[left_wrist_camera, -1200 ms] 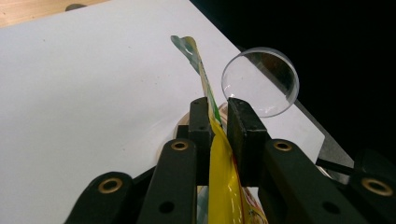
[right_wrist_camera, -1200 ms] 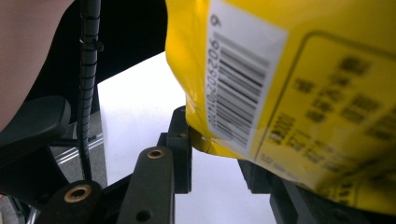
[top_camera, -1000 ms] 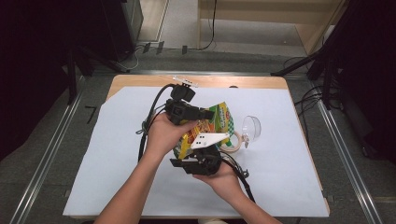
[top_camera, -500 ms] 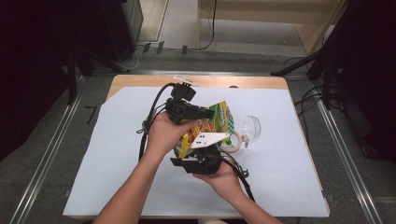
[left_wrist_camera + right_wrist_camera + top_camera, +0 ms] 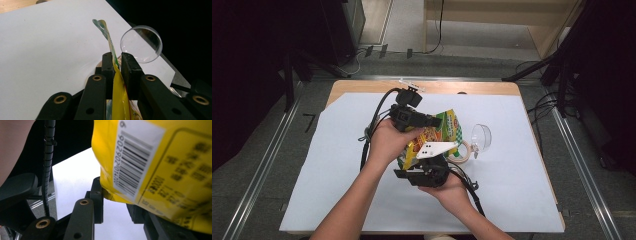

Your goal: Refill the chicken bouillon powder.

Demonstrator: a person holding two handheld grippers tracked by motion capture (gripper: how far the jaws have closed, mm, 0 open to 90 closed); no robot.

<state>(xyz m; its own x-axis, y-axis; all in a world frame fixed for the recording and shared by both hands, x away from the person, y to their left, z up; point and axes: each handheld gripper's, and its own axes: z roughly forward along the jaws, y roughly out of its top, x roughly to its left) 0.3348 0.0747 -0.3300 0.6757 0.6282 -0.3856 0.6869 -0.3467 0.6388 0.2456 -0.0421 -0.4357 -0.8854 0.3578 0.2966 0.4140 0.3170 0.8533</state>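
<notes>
Left gripper jaws pinched narrow on the top seam of the snack bag. Right gripper jaws part-open around the bag's bottom corner; can't tell if the pads actually bite. Nothing has shifted over the last second: both hands parked, bag stretched between them, so probably set up for a tear or pour, not started. Bag hangs above the white sheet, just beside the clear bowl. Long axis runs gripper to gripper, top edge pointing toward the bowl.

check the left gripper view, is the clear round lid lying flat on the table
No, the clear round lid stands tilted on its edge beyond the snack bag.
</notes>
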